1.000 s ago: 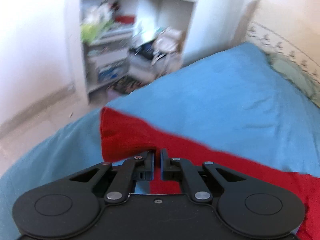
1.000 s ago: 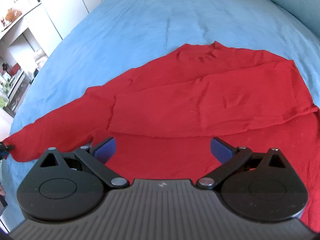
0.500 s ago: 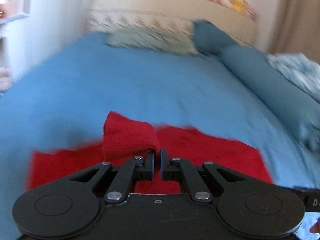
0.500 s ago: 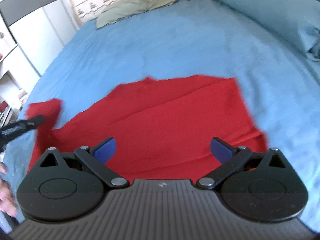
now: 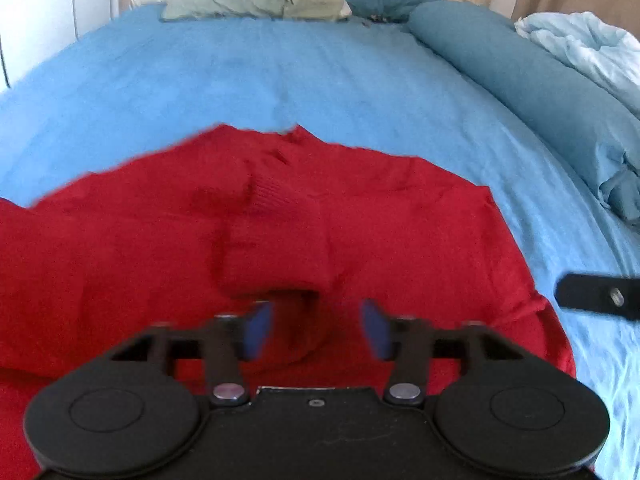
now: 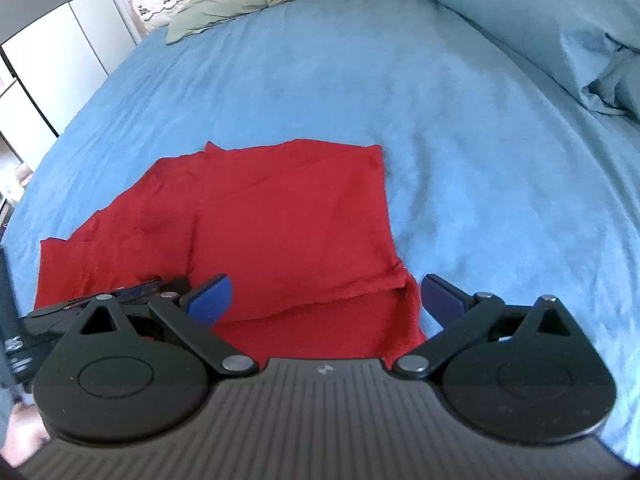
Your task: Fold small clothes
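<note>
Left gripper [image 5: 316,330] opening, jaws parting — red cuff [image 5: 276,240] just ahead of pads, not pressed between them. Cuff lies on top of red top [image 6: 292,232], sleeve laid across body. Right gripper [image 6: 326,298] wide open, empty, over near right corner of top. Top spread flat on blue bed [image 6: 360,80], long axis running left-right across both views. Judgement: sleeve fold finished on left side; near right edge sits straight ahead of right gripper — that hand closer for next fold.
</note>
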`<state>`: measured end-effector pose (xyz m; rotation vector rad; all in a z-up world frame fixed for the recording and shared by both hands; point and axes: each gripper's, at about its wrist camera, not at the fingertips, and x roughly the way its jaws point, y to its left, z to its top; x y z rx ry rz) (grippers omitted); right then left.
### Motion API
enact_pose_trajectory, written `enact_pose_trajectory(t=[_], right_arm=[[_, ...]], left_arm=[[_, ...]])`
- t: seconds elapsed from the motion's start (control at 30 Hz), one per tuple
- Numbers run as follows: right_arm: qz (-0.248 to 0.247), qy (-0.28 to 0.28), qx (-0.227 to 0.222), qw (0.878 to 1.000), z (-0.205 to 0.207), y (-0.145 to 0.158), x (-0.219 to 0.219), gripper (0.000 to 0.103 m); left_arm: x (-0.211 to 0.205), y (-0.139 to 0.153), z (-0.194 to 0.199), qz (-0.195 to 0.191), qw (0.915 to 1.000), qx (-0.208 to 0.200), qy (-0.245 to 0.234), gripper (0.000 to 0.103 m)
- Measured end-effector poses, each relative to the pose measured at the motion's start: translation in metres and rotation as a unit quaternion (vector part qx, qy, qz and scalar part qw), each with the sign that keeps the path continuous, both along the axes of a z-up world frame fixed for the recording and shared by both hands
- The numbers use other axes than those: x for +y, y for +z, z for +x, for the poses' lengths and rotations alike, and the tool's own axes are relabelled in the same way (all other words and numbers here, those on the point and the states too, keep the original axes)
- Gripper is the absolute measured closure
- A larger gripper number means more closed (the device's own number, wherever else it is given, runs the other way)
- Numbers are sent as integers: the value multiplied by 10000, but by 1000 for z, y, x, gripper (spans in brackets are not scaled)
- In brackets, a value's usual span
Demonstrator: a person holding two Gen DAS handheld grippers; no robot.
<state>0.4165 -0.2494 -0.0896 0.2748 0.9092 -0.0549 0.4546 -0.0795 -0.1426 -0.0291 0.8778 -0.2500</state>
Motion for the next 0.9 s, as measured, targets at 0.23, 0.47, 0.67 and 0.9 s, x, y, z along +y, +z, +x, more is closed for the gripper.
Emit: enact_pose_trajectory(t=[0.23, 0.47, 0.67, 0.9], right_arm=[[-245, 1094, -14, 9937, 30, -2, 56, 0], [-1044, 2201, -91, 9698, 76, -50, 148, 10], [-1116, 1656, -165, 9797, 82, -53, 136, 57], [130, 933, 10, 9955, 52, -57, 69, 25]], left_arm=[[76, 20, -19, 701, 9958, -155, 566, 34], [141, 6, 0, 1080, 9877, -124, 1124, 34], [166, 7, 3, 1016, 9869, -96, 1247, 34], [180, 6, -8, 887, 9875, 60, 1303, 34]])
